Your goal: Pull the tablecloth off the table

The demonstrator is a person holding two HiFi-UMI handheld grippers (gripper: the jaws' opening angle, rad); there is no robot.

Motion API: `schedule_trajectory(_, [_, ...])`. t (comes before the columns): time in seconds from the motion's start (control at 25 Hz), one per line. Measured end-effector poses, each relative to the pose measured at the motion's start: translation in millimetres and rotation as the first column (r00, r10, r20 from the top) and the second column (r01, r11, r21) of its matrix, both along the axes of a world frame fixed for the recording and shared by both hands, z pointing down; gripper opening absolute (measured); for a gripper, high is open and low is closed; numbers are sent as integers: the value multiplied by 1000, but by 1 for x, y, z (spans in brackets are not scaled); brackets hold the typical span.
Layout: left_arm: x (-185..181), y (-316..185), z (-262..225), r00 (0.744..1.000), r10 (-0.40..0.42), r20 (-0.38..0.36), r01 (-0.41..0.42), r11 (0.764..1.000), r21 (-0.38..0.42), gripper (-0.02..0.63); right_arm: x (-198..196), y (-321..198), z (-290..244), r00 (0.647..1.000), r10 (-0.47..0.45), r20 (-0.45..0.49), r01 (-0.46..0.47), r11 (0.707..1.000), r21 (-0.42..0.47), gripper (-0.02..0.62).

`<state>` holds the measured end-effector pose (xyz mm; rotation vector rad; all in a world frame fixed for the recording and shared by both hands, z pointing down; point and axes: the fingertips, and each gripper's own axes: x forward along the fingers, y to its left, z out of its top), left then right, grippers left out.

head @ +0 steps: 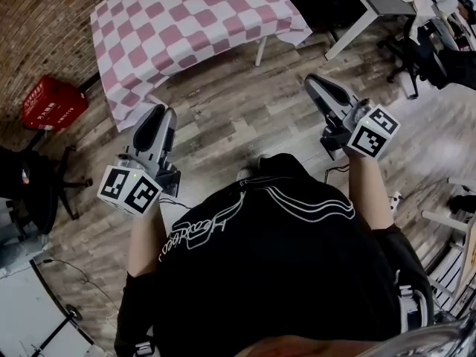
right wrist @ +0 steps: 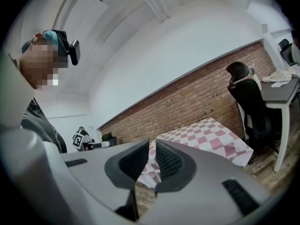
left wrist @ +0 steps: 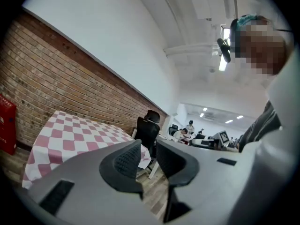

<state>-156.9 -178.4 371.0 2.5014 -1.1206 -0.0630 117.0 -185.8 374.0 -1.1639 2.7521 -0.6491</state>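
Black shirt [head: 282, 274] filled the bottom of my head view. Ahead, my left gripper [head: 158, 114] stood slightly parted, empty; my right gripper [head: 316, 82] was clenched on nothing. Checked tablecloth [head: 193, 28] lay spread over its table [head: 261, 50], well beyond both.

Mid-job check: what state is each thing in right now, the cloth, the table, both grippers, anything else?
tablecloth: spread over the table, edges hanging, not gripped.
table: standing, top fully covered.
left gripper: jaws apart, empty, short of the cloth.
right gripper: jaws together, empty, short of the cloth.
red crate: on the floor, left of the table.
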Motion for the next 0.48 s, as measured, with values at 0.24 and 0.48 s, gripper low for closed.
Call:
schedule_trajectory(0.24, [-25,-10,26,997,-74,16,74,997,-20,114,14,-32,14,1000,-18,9,18,1000,2,77])
schedule_trajectory(0.48, [-67,-46,67,974,-223,46,226,970,-84,154,30,-96,58,993,-30,-113,27,999,-31,129])
